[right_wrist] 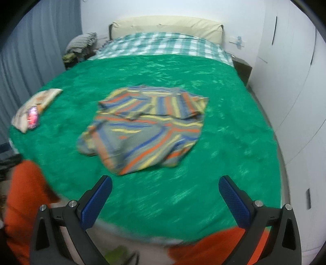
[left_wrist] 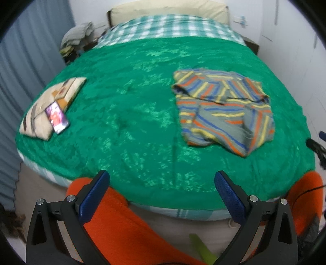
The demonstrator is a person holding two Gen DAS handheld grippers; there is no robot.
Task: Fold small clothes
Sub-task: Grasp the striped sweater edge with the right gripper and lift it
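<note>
A small striped garment (left_wrist: 223, 110) in grey, orange, blue and yellow lies partly folded on the green bedspread (left_wrist: 132, 106). In the left wrist view it sits to the right of centre. In the right wrist view the garment (right_wrist: 144, 126) is straight ahead on the bedspread (right_wrist: 224, 142). My left gripper (left_wrist: 162, 179) hovers open over the bed's near edge, well short of the garment and left of it. My right gripper (right_wrist: 165, 183) is open too, just short of the garment's near hem. Nothing is between either pair of blue pads.
A folded beige cloth (left_wrist: 51, 108) with a lit phone (left_wrist: 56, 117) on it lies at the bed's left edge. Checked bedding (left_wrist: 169, 28) and a cream headboard (left_wrist: 169, 10) are at the far end. Orange-clad legs (left_wrist: 126, 228) are below. White wardrobe doors (right_wrist: 285, 71) stand right, curtains (right_wrist: 30, 51) left.
</note>
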